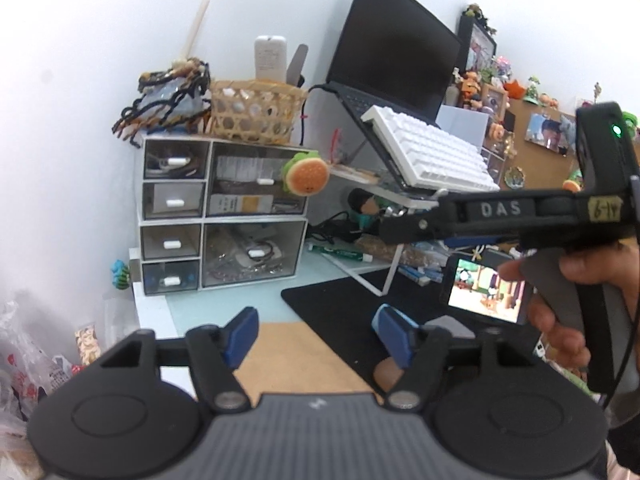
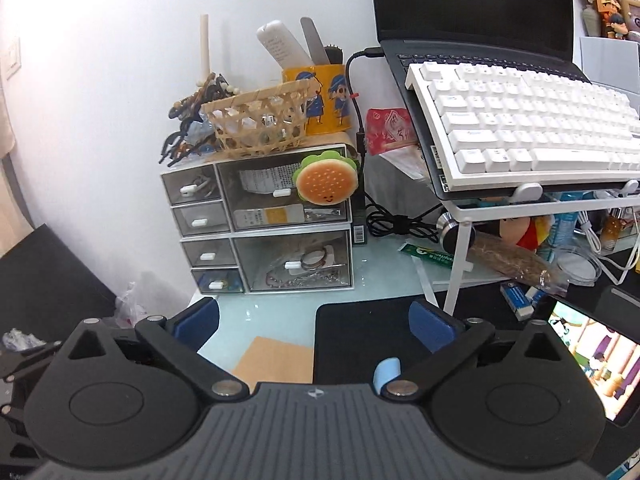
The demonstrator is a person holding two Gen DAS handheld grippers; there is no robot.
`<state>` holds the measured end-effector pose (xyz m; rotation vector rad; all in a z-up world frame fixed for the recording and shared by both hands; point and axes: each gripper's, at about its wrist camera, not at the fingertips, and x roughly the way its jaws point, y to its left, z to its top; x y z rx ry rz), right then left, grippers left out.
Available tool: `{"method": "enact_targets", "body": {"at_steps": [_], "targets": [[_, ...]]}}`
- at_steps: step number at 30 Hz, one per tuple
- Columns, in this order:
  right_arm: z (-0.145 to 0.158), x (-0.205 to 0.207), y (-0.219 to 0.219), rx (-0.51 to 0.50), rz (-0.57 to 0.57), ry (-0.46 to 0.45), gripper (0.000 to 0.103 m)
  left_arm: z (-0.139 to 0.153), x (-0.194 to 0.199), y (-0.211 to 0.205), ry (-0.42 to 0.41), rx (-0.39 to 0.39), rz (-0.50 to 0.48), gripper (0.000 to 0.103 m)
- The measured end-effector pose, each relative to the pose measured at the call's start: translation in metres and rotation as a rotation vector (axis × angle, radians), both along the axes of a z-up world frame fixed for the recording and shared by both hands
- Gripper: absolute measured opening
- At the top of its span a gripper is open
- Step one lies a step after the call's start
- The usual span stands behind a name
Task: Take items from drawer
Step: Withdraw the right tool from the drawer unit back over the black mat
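The phone [image 2: 592, 364] at four o'clock in the right wrist view is cut by the picture's edge, and its screen shows only partly. In the left wrist view a hand [image 1: 560, 320] at three o'clock covers part of the same phone. The print on the papers inside the drawer unit [image 2: 264, 220] is too small to read. The laptop [image 2: 472, 4] at one o'clock loses its top at the edge. A round brownish thing [image 1: 387, 374] is half hidden behind the left gripper's finger.
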<state>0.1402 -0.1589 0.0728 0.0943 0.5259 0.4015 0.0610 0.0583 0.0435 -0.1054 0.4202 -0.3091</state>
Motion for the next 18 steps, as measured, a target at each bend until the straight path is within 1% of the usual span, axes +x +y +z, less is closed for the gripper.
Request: {"method": "enact_targets", "body": {"at_steps": [3, 5, 7, 13, 16, 18], "targets": [[0.001, -0.010, -0.007, 0.009, -0.002, -0.014, 0.103, 0.004, -0.006, -0.007, -0.006, 0.000, 0.009, 0.083], [0.002, -0.017, -0.011, 0.013, -0.008, -0.024, 0.103, 0.007, -0.011, -0.011, -0.010, 0.001, 0.014, 0.091], [0.004, -0.024, -0.015, 0.024, -0.016, -0.033, 0.103, 0.010, -0.016, -0.015, -0.011, 0.003, 0.022, 0.095], [0.000, -0.043, -0.025, 0.044, -0.035, -0.039, 0.103, 0.018, -0.031, -0.020, -0.017, 0.012, 0.059, 0.097], [-0.007, -0.055, -0.031, 0.093, -0.024, -0.051, 0.103, 0.019, -0.035, -0.022, -0.012, 0.012, 0.081, 0.098], [-0.011, -0.060, -0.032, 0.109, -0.015, -0.049, 0.103, 0.020, -0.038, -0.024, -0.010, 0.012, 0.089, 0.101]]}}
